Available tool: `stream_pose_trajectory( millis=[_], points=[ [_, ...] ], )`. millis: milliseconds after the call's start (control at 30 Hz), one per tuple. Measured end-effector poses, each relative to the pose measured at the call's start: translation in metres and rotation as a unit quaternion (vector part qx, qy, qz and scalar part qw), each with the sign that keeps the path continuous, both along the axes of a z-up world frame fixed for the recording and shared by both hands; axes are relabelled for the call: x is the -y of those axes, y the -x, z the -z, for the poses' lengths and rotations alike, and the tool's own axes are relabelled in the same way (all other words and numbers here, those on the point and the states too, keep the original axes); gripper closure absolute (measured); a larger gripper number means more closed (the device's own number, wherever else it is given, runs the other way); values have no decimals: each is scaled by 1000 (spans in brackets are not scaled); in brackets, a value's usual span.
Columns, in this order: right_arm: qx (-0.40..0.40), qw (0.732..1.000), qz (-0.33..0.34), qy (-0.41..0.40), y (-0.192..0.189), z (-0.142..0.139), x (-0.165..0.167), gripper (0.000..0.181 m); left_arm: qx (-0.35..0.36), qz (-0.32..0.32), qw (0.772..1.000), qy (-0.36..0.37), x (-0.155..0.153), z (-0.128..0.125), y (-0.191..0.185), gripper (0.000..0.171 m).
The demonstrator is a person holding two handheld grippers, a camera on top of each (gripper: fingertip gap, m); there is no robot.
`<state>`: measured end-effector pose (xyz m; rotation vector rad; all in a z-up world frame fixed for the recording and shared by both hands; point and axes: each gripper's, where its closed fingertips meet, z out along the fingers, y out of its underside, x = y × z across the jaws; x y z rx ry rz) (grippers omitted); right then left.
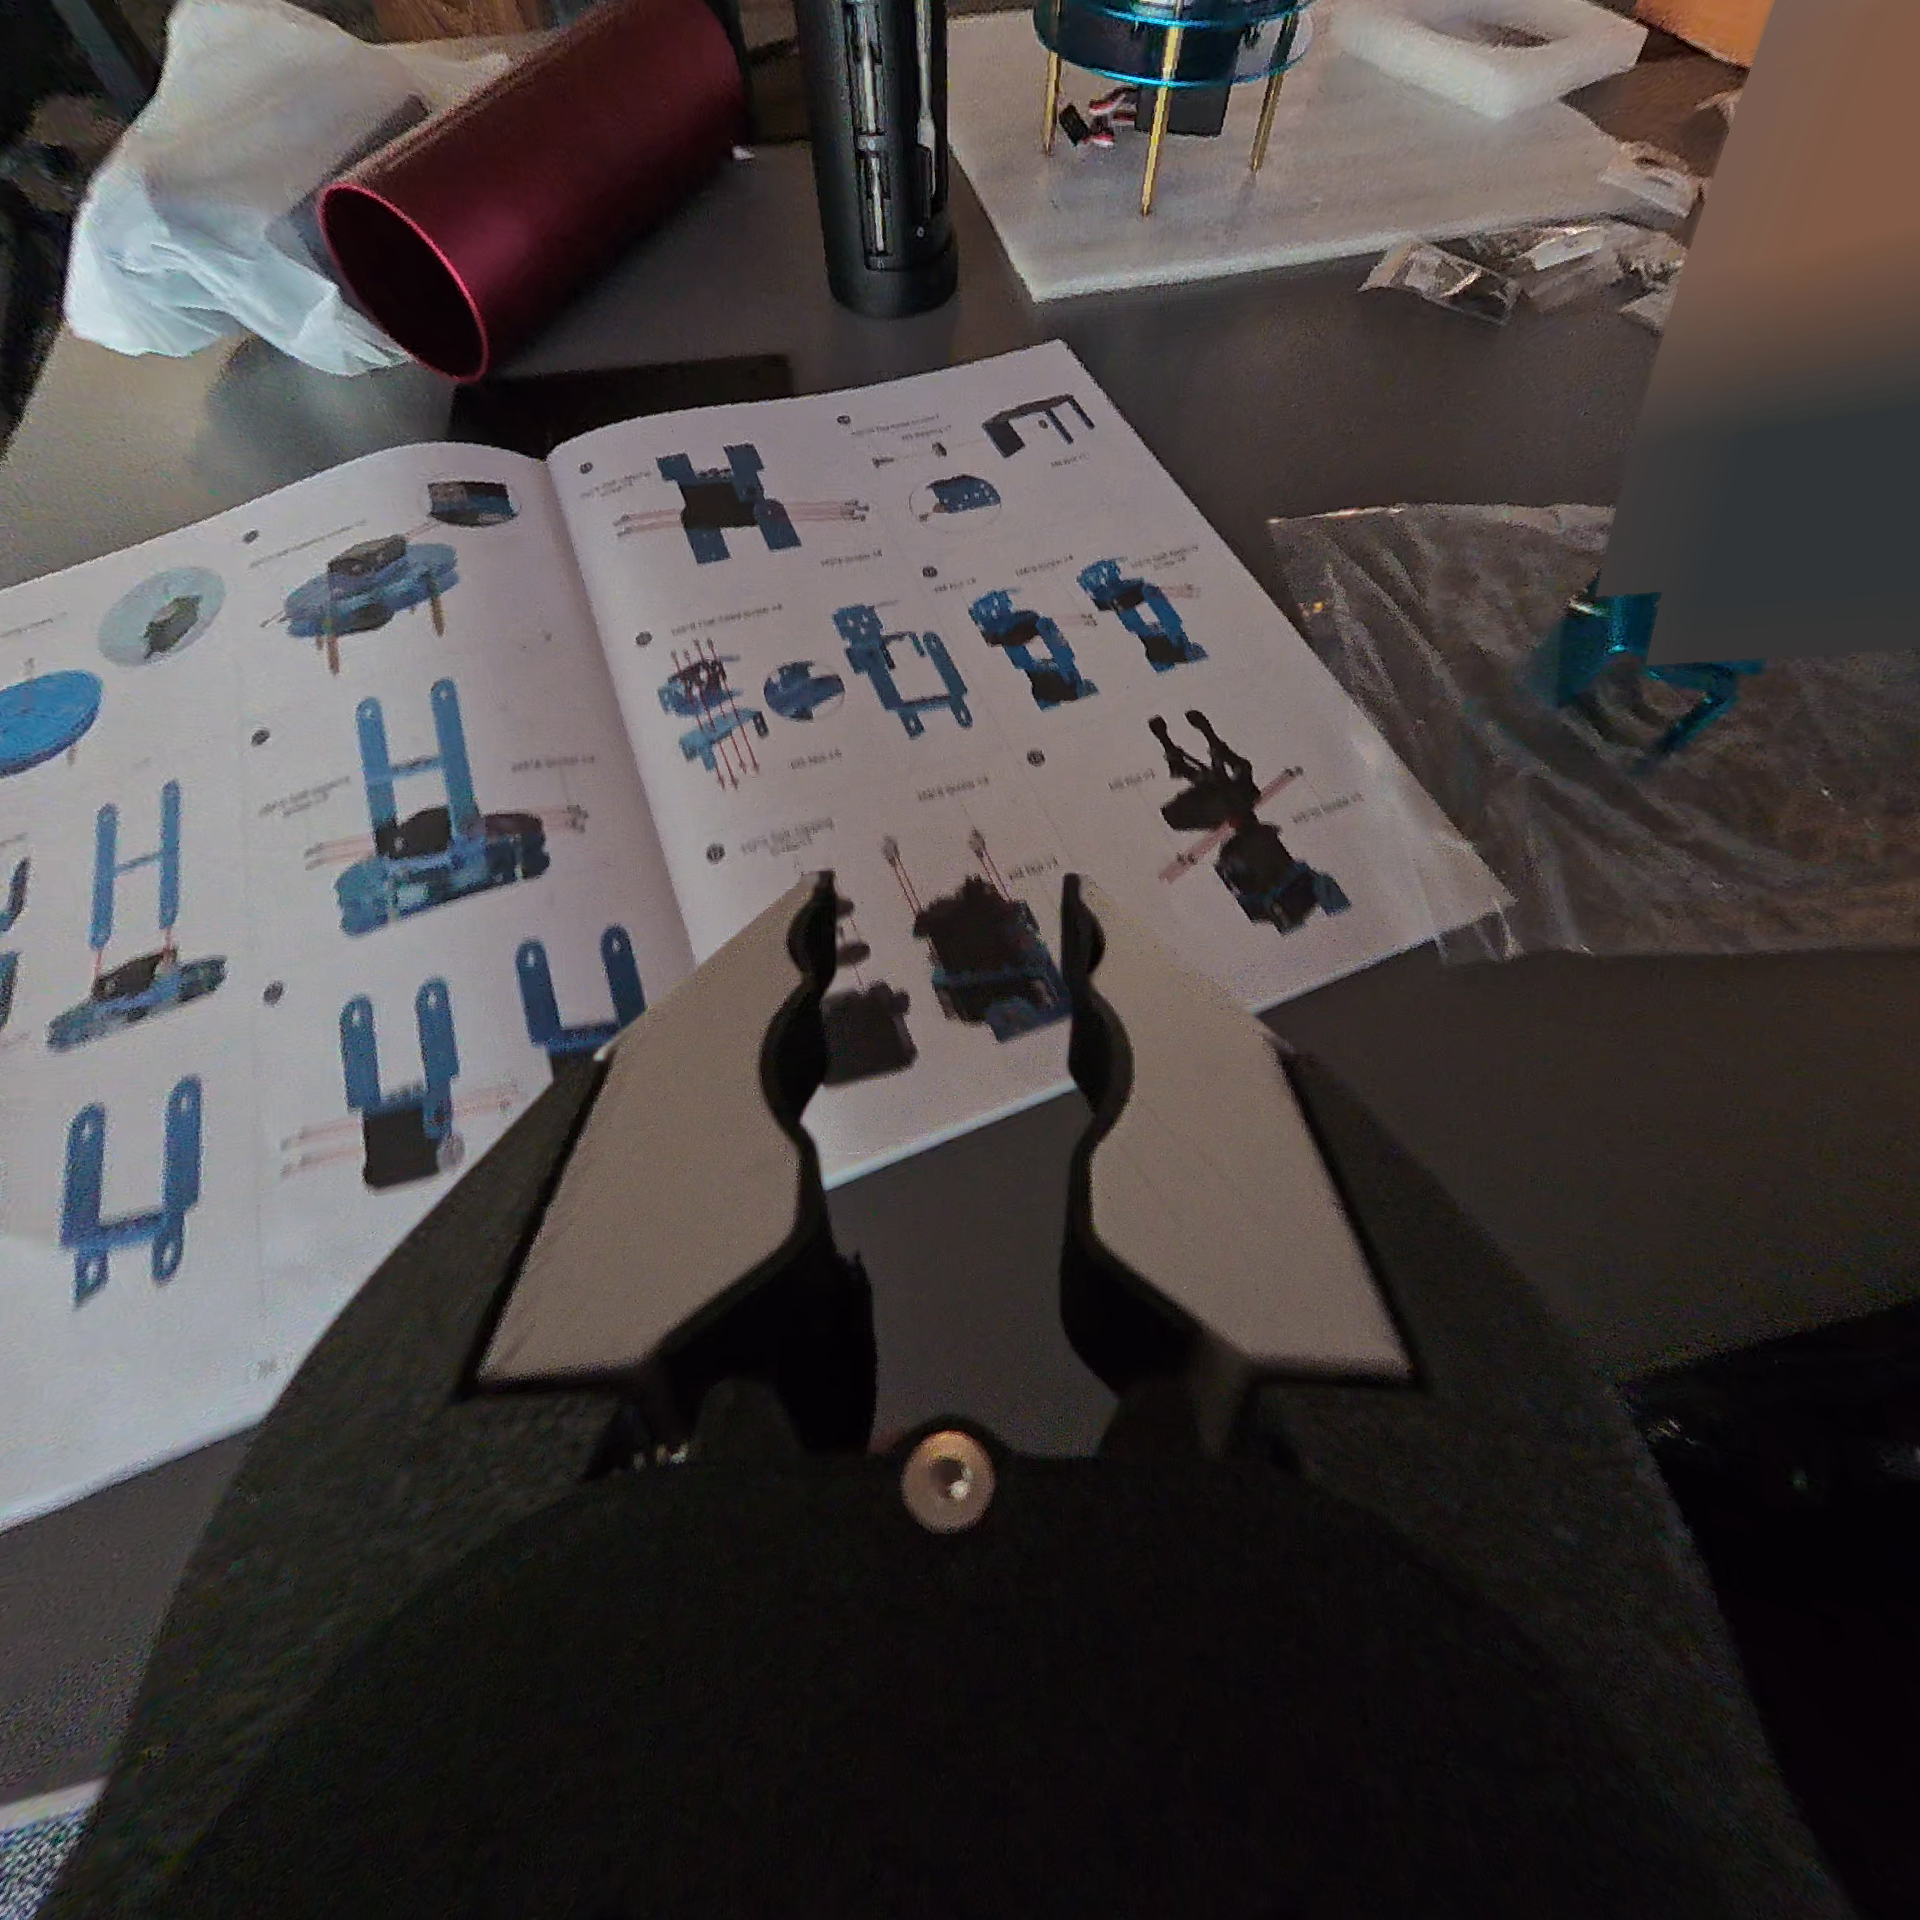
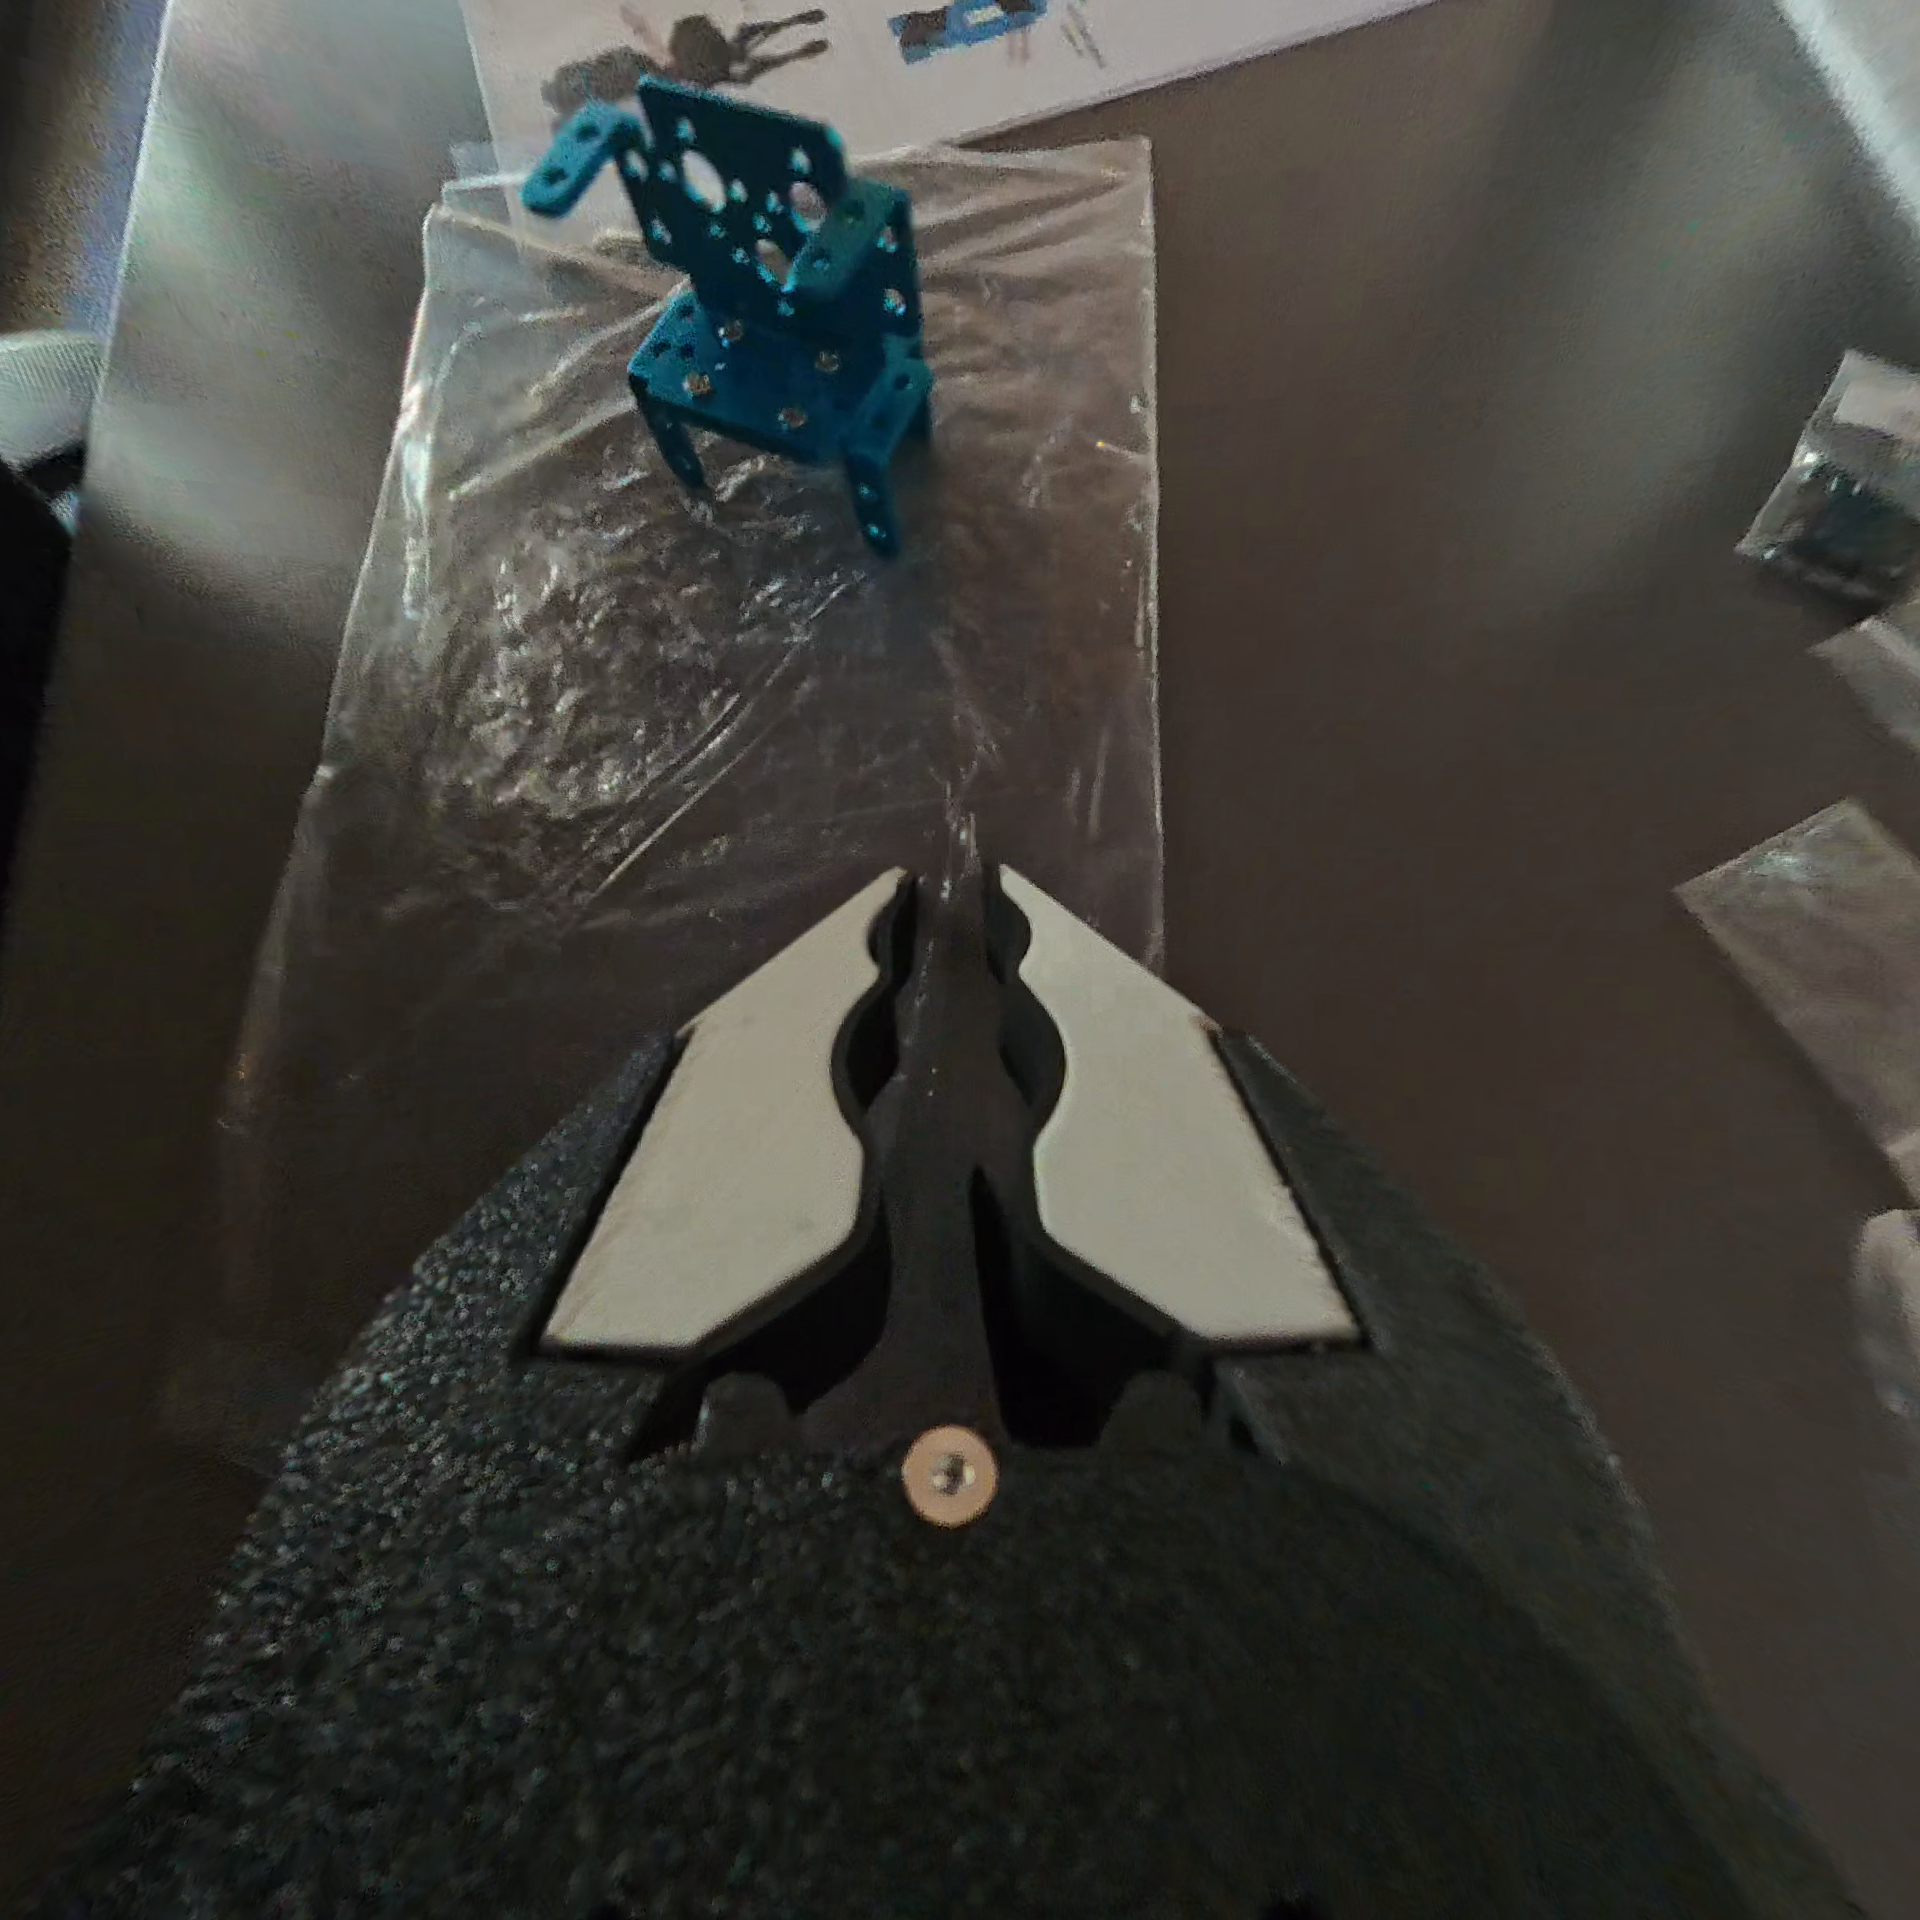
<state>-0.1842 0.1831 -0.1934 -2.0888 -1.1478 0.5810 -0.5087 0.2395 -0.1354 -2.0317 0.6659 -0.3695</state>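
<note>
My left gripper (image 1: pixel 945 891) is open and empty. It hovers over the near edge of the right page of an open instruction booklet (image 1: pixel 436 831) with blue part drawings. My right gripper (image 2: pixel 953 876) is nearly closed, and its tips pinch the near edge of a crinkled clear plastic bag (image 2: pixel 675 675) that lies flat on the grey table. A blue perforated metal bracket assembly (image 2: pixel 769 312) stands on the far end of that bag. The bracket (image 1: pixel 1631 675) and the bag (image 1: pixel 1455 748) also show at the right of the left wrist view.
Behind the booklet lie a maroon tube (image 1: pixel 520 197) on its side, a white crumpled bag (image 1: pixel 187 208), an upright black cylinder (image 1: pixel 883 156) and a white board (image 1: pixel 1299 187) bearing a blue round base on brass posts (image 1: pixel 1164 62). Small parts bags (image 2: pixel 1839 520) lie at right. Tip to tip, the grippers are about 35 centimeters apart.
</note>
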Motion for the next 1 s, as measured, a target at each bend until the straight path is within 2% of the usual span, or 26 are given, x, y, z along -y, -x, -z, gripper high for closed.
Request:
stream_pose_trajectory(
  millis=[133, 200, 300, 400, 500, 600, 700, 800, 867, 900, 967, 1000],
  points=[
    [33, 999, -1, -1, -18, 0, 1, 169, -8, 20, 1000, 21, -27, 2, -5, 125],
    [55, 998, 7, -2, -32, 0, 1, 169, -11, 28, 999, 24, -30, 2, -6, 125],
    [82, 995, 39, -28, -49, -1, -10, 159, -9, 40, 999, 33, -25, 6, -8, 124],
    [93, 991, 71, -64, -53, -3, -26, 156, -12, 9, 999, 34, -25, 14, -3, 119],
    [126, 983, 98, -93, -58, -5, -35, 154, 26, -29, 999, 33, -28, 16, -1, 110],
    [138, 976, 113, -129, -55, -18, -39, 153, 62, -38, 997, 32, -28, 14, 1, 107],
    [108, 976, 135, -131, -43, -32, -39, 144, 89, -28, 995, 36, -24, 10, 1, 106],
    [12, 983, 157, -96, -16, -50, -32, 138, 101, -4, 994, 36, -16, 8, -4, 106],
    [-53, 982, 177, -37, 5, -56, -27, 106, 103, 9, 994, 30, -10, 7, -9, 106],
    [-81, 982, 170, -8, 19, -58, -20, 98, 108, 18, 994, 30, -6, 6, -14, 106],
    [-104, 983, 152, 17, 41, -57, -8, 98, 109, 40, 993, 27, 6, 4, -23, 107],
    [-89, 984, 156, 12, 45, -52, -6, 97, 105, 45, 993, 19, 10, 2, -26, 106]
  ],
)
